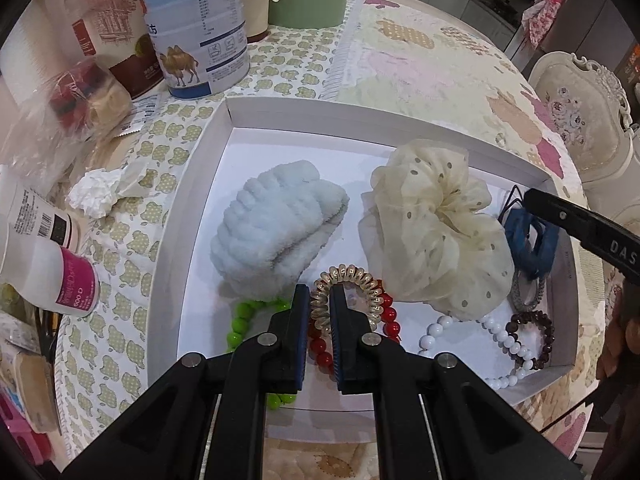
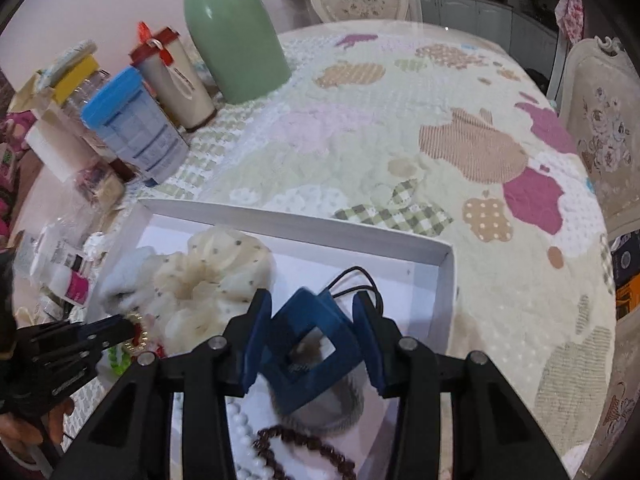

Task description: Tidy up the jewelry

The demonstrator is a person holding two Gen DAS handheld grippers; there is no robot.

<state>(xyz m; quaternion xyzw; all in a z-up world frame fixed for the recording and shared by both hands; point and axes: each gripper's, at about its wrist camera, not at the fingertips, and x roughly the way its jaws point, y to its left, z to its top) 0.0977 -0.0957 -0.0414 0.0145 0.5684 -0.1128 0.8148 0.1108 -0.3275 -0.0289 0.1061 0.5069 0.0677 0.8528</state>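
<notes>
Blue hair clip (image 2: 316, 344): angular, open-framed, clamped between the pads of the right gripper (image 2: 314, 340), above the right end of the white tray (image 2: 446, 276). Clear spiral hair tie (image 1: 344, 278): pinched in the closed left gripper (image 1: 320, 300), over the red bead bracelet (image 1: 320, 346). Also in tray: cream dotted scrunchie (image 1: 432, 236), pale blue fleece scrunchie (image 1: 276, 228), green bead bracelet (image 1: 240, 320), white bead bracelet (image 1: 500, 336), dark bead bracelet (image 1: 532, 336).
</notes>
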